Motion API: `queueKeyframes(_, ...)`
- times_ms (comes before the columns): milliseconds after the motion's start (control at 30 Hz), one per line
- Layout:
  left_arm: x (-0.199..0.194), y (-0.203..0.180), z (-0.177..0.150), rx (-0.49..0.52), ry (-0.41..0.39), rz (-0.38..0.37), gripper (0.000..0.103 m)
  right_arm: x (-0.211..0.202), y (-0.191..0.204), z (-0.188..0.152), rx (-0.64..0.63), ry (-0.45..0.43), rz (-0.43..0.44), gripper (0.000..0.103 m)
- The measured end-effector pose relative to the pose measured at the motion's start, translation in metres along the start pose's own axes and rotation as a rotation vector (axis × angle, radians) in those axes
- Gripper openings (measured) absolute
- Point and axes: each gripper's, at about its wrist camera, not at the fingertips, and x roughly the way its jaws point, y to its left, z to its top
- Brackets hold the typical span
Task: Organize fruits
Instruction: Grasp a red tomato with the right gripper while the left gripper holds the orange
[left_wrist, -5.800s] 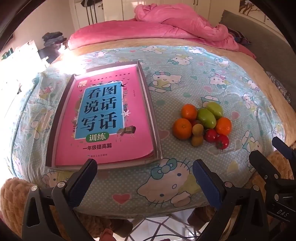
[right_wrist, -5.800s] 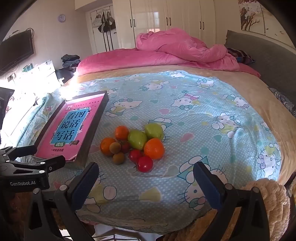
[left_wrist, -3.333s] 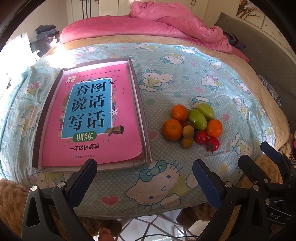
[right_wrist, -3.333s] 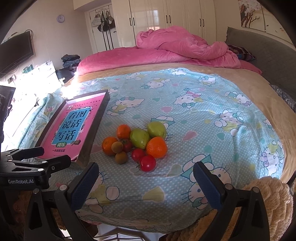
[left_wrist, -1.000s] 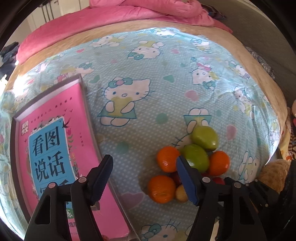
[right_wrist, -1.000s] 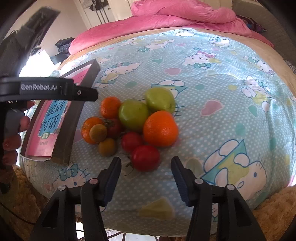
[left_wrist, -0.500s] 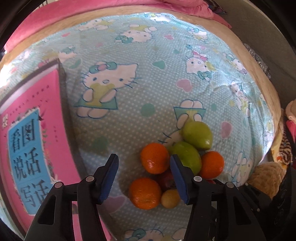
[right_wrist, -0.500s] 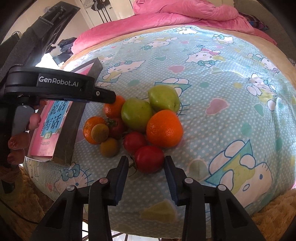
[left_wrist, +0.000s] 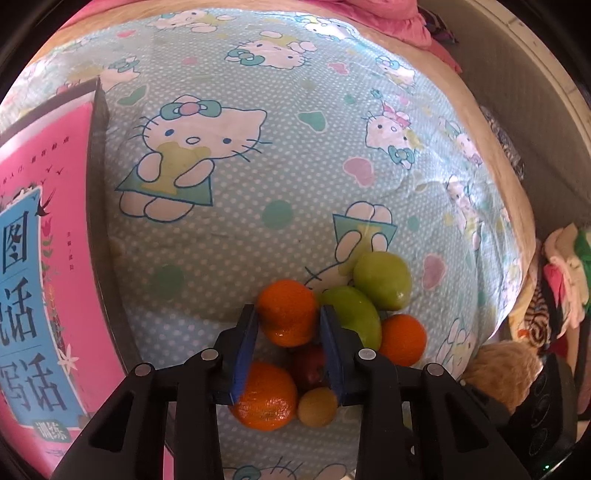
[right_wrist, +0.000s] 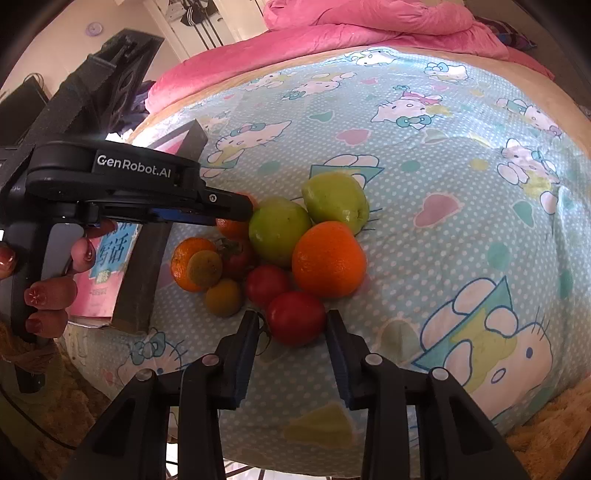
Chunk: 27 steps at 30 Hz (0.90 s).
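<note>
A pile of fruit lies on the Hello Kitty sheet: oranges, two green fruits (left_wrist: 384, 280), red tomatoes and small brownish fruits. My left gripper (left_wrist: 288, 317) has its blue pads on both sides of the far orange (left_wrist: 286, 312) and is shut on it. In the right wrist view the left gripper's fingers (right_wrist: 221, 205) cover that orange (right_wrist: 231, 227). My right gripper (right_wrist: 290, 325) is open, its jaws straddling the front red tomato (right_wrist: 295, 317) without clear contact. A big orange (right_wrist: 328, 258) lies just behind that tomato.
A tray (left_wrist: 98, 221) holding a pink book (left_wrist: 33, 280) lies left of the fruit, also showing in the right wrist view (right_wrist: 147, 266). A pink duvet (right_wrist: 369, 26) lies at the far side of the bed. The bed's front edge is close below the fruit.
Both grippers moved in over the fruit and narrowed. The left one closed around the far orange; the right one came down around the front tomato.
</note>
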Motion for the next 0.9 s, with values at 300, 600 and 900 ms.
queueKeyframes(300,-0.010,0.005,-0.004,-0.016,-0.026,-0.048,0.035,-0.021,0.006,-0.004,-0.030,-0.071,0.043,0.036)
queueKeyframes(600,-0.023,0.012,-0.007,-0.013,-0.047,-0.027,0.035,-0.011,0.010,-0.003,-0.039,-0.026,0.036,0.032)
queueKeyframes(900,-0.013,0.014,-0.010,-0.007,-0.026,0.010,0.035,0.007,0.022,-0.007,-0.095,0.045,0.025,0.038)
